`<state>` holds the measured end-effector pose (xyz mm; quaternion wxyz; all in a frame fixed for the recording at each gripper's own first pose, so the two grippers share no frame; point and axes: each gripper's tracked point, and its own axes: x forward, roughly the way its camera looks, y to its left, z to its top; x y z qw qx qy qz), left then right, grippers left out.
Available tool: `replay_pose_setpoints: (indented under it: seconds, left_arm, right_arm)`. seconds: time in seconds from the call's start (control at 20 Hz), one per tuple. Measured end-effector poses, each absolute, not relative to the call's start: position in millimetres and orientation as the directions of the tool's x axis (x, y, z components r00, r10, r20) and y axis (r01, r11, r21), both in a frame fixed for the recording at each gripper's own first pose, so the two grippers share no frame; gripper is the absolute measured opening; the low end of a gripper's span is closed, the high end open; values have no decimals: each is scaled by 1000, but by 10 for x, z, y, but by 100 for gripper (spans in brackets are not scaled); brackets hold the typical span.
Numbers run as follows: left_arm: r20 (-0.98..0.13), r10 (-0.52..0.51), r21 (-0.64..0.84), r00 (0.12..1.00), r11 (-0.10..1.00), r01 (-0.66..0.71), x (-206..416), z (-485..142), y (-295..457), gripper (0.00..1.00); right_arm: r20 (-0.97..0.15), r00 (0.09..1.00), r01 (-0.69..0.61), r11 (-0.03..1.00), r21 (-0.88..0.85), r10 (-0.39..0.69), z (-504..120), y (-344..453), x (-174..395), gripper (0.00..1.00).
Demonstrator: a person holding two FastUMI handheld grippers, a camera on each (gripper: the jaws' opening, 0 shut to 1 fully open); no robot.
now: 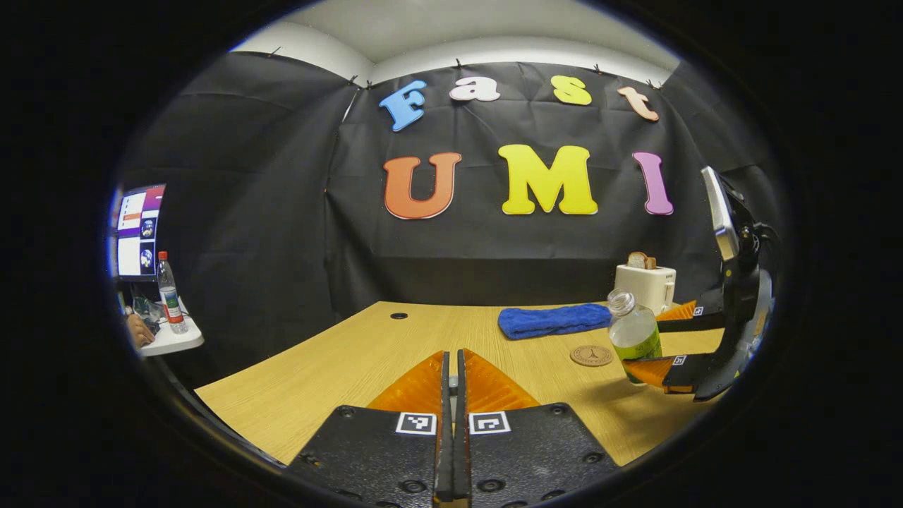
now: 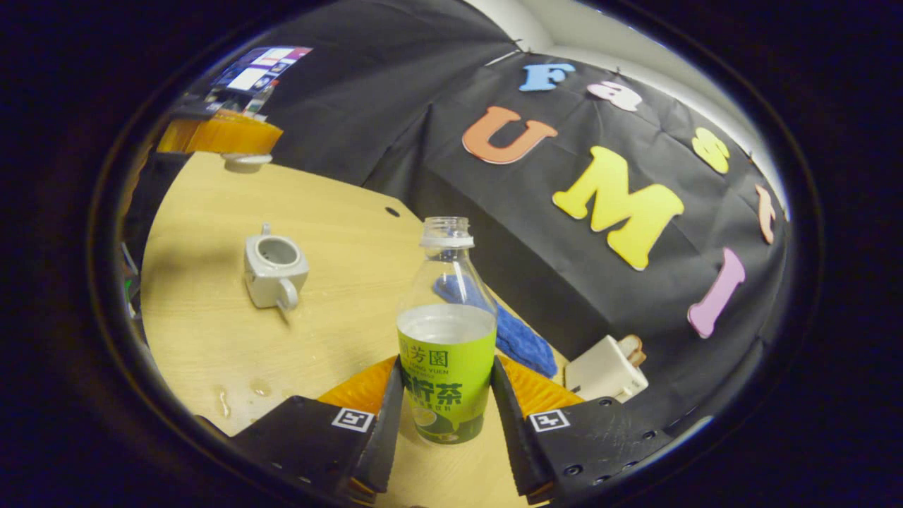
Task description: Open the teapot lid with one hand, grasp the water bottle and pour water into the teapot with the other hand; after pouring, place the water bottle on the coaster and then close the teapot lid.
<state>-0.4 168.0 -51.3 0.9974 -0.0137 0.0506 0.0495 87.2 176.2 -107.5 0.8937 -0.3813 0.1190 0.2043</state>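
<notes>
My right gripper is shut on a capless water bottle with a green label, about half full. In the left gripper view the bottle leans slightly in the right gripper, low over the table just right of the round brown coaster. The pale teapot stands open on the table's left side, handle toward me. My left gripper is shut. From the right gripper view, that left gripper hangs high above the table with the white lid under its fingers.
A folded blue towel lies behind the coaster, and a white toaster with bread stands at the back right. Water drops dot the wooden table. Far left, a side shelf carries a monitor and another bottle.
</notes>
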Motion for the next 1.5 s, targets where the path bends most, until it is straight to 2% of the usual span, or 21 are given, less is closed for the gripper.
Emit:
replay_pose_setpoints:
  seconds: [0.2, 0.55, 0.75, 0.95, 1.3, 1.5]
  left_arm:
    - [-94, 50, -29, 994, 998, -52, 3, -573, 1702, 3]
    - [-113, 86, -50, 990, 995, -92, -22, -699, 1970, 2]
    - [-131, 79, -51, 988, 995, -86, -24, -788, 2014, 3]
    - [-132, 83, -26, 988, 996, -88, -43, -782, 2061, 2]
    - [-137, 87, -26, 987, 995, -91, -88, -831, 2164, 3]
    - [-140, 82, -27, 987, 996, -87, -88, -833, 2157, 3]
  right_arm:
    - [-370, 883, -468, 498, -730, 288, -1127, 1951, 872, 66]
    - [-312, 905, -395, 299, -868, 291, -1060, 2227, 933, 66]
    - [-308, 910, -369, 206, -906, 277, -1058, 2251, 898, 65]
    - [-237, 928, -271, 84, -959, 287, -1056, 2364, 977, 66]
    - [-178, 929, -171, -50, -984, 326, -1044, 2504, 974, 65]
    - [-182, 928, -147, -130, -981, 324, -1055, 2510, 1003, 65]
